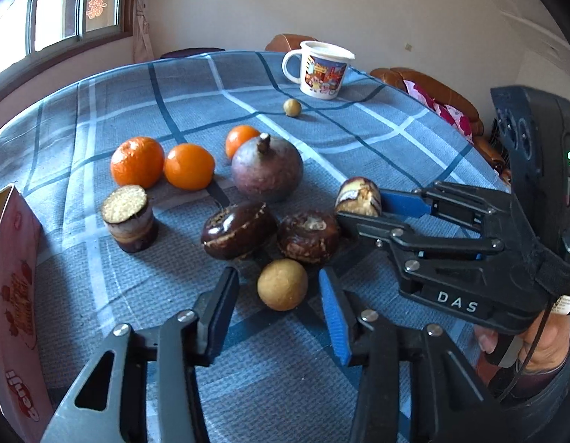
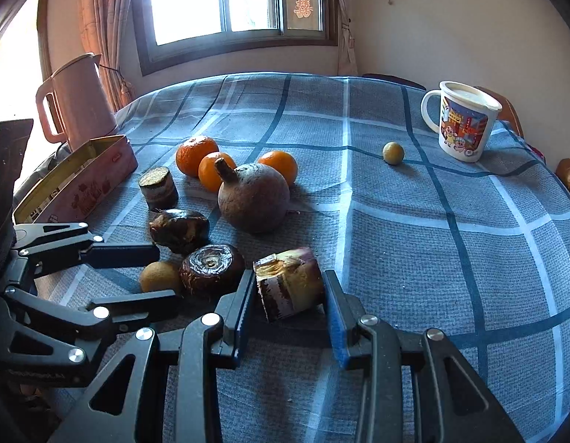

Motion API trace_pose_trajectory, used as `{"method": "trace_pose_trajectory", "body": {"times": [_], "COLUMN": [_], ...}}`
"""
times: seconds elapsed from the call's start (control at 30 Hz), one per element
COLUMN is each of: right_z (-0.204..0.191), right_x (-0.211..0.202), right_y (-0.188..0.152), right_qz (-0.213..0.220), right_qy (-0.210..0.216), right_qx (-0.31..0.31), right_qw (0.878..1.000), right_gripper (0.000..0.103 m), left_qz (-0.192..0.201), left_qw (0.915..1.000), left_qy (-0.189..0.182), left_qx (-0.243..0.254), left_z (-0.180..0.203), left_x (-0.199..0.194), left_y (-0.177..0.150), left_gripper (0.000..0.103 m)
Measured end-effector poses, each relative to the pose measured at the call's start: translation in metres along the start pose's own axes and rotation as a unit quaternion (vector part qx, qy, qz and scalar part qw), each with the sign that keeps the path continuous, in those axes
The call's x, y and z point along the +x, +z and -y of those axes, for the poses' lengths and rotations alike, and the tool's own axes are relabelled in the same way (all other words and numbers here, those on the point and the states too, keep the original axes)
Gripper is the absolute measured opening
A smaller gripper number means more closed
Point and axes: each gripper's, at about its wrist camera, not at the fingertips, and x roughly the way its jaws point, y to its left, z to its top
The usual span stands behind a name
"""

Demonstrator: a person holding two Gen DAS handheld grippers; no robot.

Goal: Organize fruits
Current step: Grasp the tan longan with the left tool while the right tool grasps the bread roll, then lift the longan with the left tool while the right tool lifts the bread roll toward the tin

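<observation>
A tan longan (image 1: 282, 284) lies on the checked cloth between the fingers of my left gripper (image 1: 279, 280), with a gap on each side; the gripper is open. My right gripper (image 2: 289, 288) is shut on a cut sugarcane piece (image 2: 290, 284) that rests on the cloth. In the left wrist view the right gripper (image 1: 360, 208) holds that piece (image 1: 358, 195) at the right. Two dark water chestnuts (image 1: 237, 229) (image 1: 307, 238) sit just beyond the longan. Further back are three mandarins (image 1: 189, 166), a big purple round fruit (image 1: 266, 170) and an upright sugarcane stub (image 1: 130, 217).
A pink tin box (image 2: 78, 181) stands open at the table's left, with a pink jug (image 2: 82, 99) behind it. A printed mug (image 2: 463, 122) and a small longan (image 2: 393, 153) are at the far right. A hand (image 1: 543, 347) holds the right gripper.
</observation>
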Motion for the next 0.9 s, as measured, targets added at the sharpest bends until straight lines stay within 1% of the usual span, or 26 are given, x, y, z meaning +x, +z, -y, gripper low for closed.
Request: {"method": "trace_pose_trajectory", "body": {"times": [0.03,0.1,0.13,0.2,0.27,0.43,0.63,0.9], "right_z": [0.000,0.000,0.000,0.000,0.001,0.000,-0.002,-0.005], "right_x": [-0.002,-0.005,-0.006,-0.008,-0.011,-0.016,-0.021,-0.029], "right_y": [0.000,-0.001,-0.001,-0.001,-0.001,-0.003,-0.004,-0.007], "right_qz": [0.006,0.014,0.017,0.025,0.034,0.051,0.065,0.093], "right_qy": [0.001,0.003,0.004,0.006,0.007,0.012,0.017,0.021], "right_qx": [-0.002,-0.002,-0.001,-0.001,0.000,-0.002,-0.005,-0.014], "right_qw": [1.000,1.000,1.000,1.000,0.999,0.999,0.998,0.995], "right_gripper": [0.037,0.037,0.037,0.037,0.037,0.037,0.037,0.037], "left_qz": [0.000,0.000,0.001,0.003,0.007,0.023,0.048,0.086], "left_qw": [1.0000,1.0000,1.0000,0.9999,0.9999,0.9997,0.9988,0.9962], "left_qy": [-0.002,0.000,0.000,-0.008,-0.011,-0.003,-0.009,-0.003], "left_qx": [-0.001,-0.003,-0.005,-0.009,-0.007,0.012,0.000,-0.008], "left_z": [0.001,0.001,0.000,-0.003,-0.002,0.003,-0.003,-0.006], "left_x": [0.000,0.001,0.001,0.000,-0.001,-0.006,-0.015,-0.027], "left_y": [0.000,0.000,-0.001,-0.002,-0.003,-0.006,-0.007,-0.010], "left_gripper": [0.044,0.037,0.032,0.028,0.028,0.028,0.028,0.028]}}
